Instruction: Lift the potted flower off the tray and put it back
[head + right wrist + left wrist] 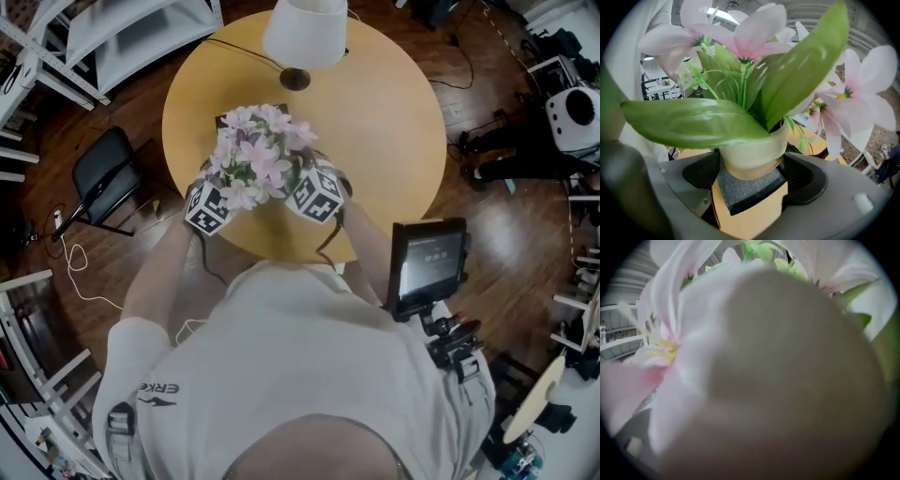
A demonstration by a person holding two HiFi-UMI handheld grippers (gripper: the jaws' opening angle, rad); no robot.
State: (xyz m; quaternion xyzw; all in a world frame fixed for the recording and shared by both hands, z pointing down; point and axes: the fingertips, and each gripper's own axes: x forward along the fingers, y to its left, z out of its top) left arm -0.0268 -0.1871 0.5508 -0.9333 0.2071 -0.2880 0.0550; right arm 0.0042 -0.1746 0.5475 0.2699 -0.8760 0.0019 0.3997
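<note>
The potted flower (258,155), with pink-white blooms and green leaves, stands near the front of the round table. Its cream pot (750,152) is over the grey tray (750,190); I cannot tell whether it touches it. My right gripper (752,168) has its black pads against both sides of the pot. In the head view its marker cube sits right of the blooms, and my left gripper (225,192) is at their left. A pale petal (754,380) fills the left gripper view and hides that gripper's jaws.
A white table lamp (305,33) stands at the back of the wooden table (394,122). A black chair (105,178) is left of the table and white shelving (122,37) lies beyond it. A small screen (429,262) is mounted at my right side.
</note>
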